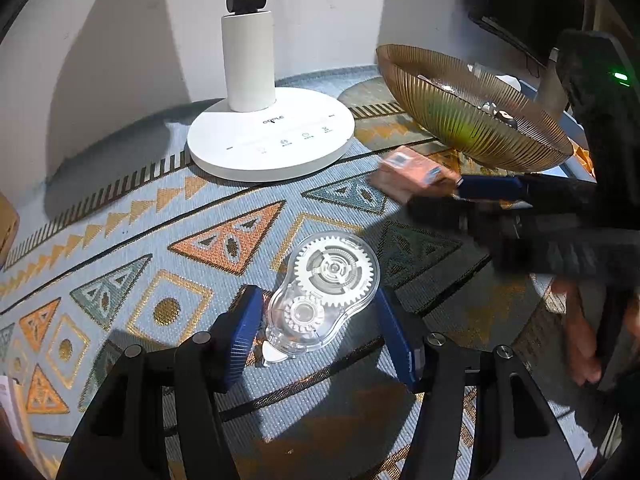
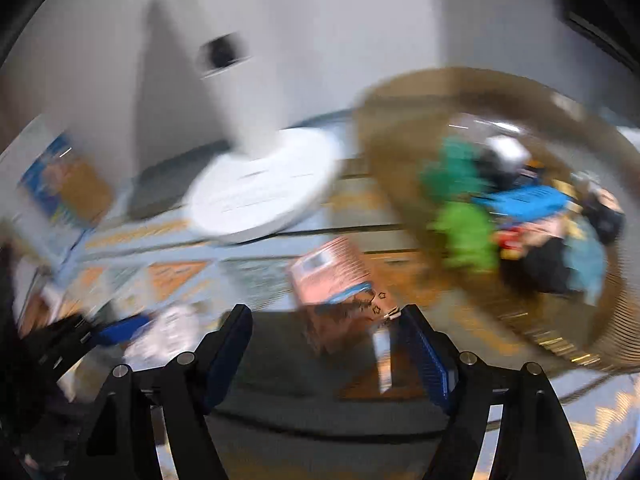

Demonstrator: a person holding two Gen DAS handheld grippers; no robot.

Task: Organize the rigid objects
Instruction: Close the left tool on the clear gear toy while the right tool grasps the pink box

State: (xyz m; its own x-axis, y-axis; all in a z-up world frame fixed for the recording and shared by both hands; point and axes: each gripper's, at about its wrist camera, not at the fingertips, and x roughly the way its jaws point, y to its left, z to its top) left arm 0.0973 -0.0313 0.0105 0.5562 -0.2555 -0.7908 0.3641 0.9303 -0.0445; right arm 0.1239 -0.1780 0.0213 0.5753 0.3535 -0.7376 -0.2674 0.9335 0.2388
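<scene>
A clear correction-tape dispenser (image 1: 324, 292) with white gears lies on the patterned mat (image 1: 120, 240). My left gripper (image 1: 318, 320) is shut on it, one blue pad against each side. Further right, my right gripper (image 1: 436, 196) has a small pink box (image 1: 416, 172) between its fingers, just below the bowl's rim. The right wrist view is blurred by motion. There the pink box (image 2: 332, 280) rests against the right pad of my right gripper (image 2: 324, 316), with a gap showing towards the left pad. The left gripper (image 2: 120, 332) and the dispenser (image 2: 168, 336) appear at lower left.
An amber ribbed glass bowl (image 1: 472, 120) (image 2: 400, 152) at the right holds several small items, some green and blue. A white desk lamp base (image 1: 272, 136) (image 2: 260, 192) stands at the back by the wall. A blue and orange box (image 2: 64, 184) sits far left. A hand (image 1: 580, 340) grips the right tool.
</scene>
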